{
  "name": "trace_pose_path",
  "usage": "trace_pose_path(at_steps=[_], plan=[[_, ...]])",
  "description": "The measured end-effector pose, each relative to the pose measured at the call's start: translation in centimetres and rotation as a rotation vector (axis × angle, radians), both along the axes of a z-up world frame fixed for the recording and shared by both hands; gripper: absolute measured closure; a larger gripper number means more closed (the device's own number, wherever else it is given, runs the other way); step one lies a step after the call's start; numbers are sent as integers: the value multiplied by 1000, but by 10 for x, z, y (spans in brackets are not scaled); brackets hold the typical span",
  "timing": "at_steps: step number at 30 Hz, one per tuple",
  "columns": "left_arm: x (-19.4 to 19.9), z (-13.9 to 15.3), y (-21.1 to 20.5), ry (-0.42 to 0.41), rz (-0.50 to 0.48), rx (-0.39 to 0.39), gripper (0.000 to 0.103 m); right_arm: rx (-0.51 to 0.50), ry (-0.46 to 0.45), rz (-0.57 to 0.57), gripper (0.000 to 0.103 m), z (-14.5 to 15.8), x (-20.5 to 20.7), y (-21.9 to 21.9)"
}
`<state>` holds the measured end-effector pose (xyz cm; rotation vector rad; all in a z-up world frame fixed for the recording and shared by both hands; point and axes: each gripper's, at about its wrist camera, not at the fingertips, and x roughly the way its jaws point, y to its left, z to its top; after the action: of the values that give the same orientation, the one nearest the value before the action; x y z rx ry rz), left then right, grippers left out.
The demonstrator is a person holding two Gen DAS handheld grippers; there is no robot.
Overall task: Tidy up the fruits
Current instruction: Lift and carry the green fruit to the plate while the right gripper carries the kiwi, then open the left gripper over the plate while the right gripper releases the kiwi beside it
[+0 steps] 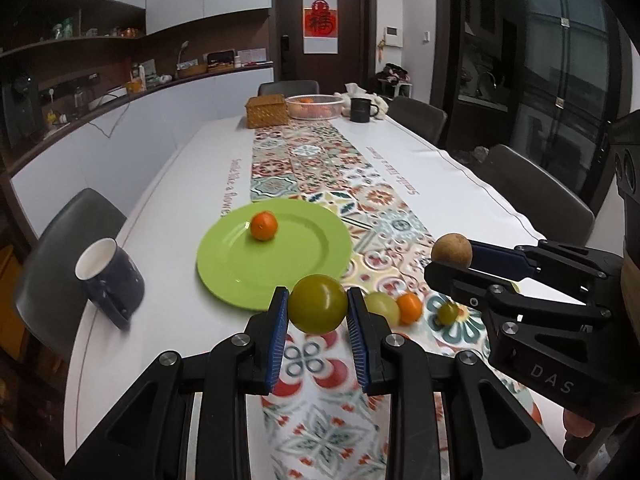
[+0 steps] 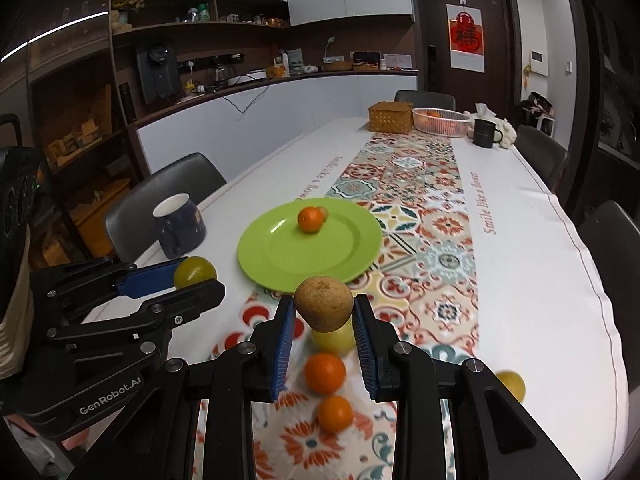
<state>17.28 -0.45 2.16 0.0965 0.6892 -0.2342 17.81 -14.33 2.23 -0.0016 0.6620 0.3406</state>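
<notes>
- Above the near end of the table, the left gripper clamps a green round fruit between its blue pads, lifted clear of the patterned runner.
- Beside it, to its right, the right gripper pinches a brown rough-skinned fruit in the same way, also held off the cloth.
- Just beyond both grippers sits a lime-green plate, overlapping the runner's left edge, with one small orange fruit on its far part.
- Under the right gripper, loose fruits lie on the runner at the table's near end: a pale green one, two orange ones, and a yellow one nearer the right edge.
- Near the table's left edge, left of the plate, stands a dark blue mug.
- At the far end stand a woven box, a pale basket and a black mug.
</notes>
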Motion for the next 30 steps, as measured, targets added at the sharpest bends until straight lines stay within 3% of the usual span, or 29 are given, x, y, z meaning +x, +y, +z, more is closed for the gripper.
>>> trace_pose_path(at_steps=[9, 16, 30], plan=[[41, 0, 19, 5, 45, 13, 74, -5, 4, 32, 73, 6, 46, 23], [83, -13, 36, 32, 72, 2, 74, -45, 55, 55, 73, -10, 89, 41], [156, -75, 54, 212, 102, 3, 74, -132, 202, 59, 73, -62, 167, 68]])
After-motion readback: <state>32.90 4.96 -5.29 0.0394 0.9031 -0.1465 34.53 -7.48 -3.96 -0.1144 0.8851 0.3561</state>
